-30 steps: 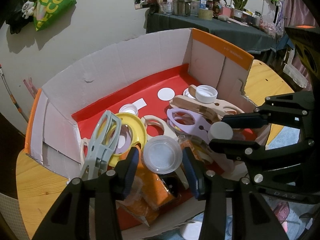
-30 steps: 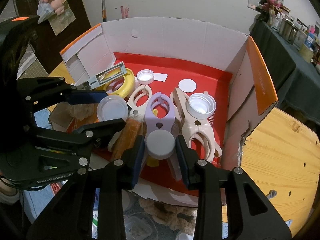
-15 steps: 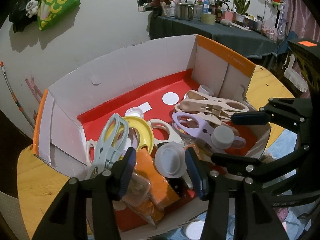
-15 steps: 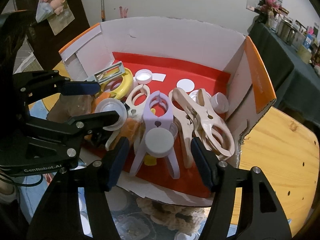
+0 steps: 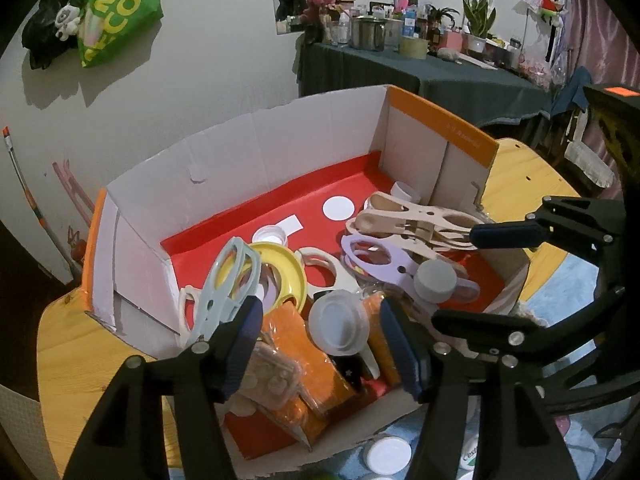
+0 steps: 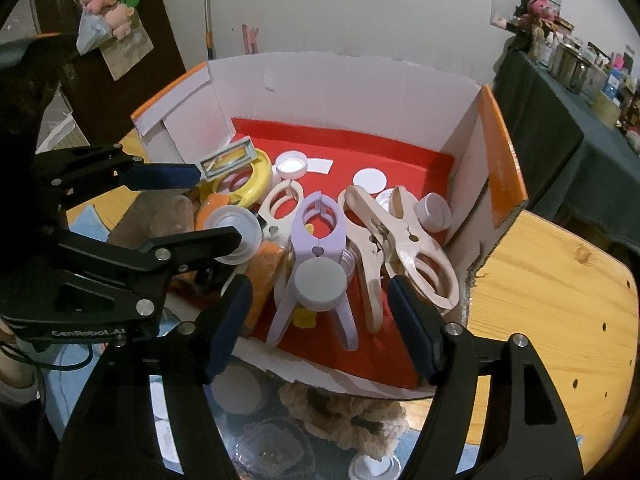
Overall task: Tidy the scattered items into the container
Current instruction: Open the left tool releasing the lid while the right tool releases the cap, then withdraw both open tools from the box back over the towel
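Grey cap [image 6: 321, 285] lies free between right gripper's [image 6: 320, 312] opening jaws

Green shopping bag [image 5: 120, 8] on the wall, dark-clothed side table [image 5: 440, 80] with steel pot [image 5: 370, 34], potted plant [image 5: 476, 20]

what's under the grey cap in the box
The grey cap sits on the purple clip, which lies on the box's red floor. A yellow bit peeks out below; the rest is covered.

Dim indoor light; hard shadows fall on the wall [image 5: 224, 80] at upper left. Fisheye bends edges, corners black, slight softness.
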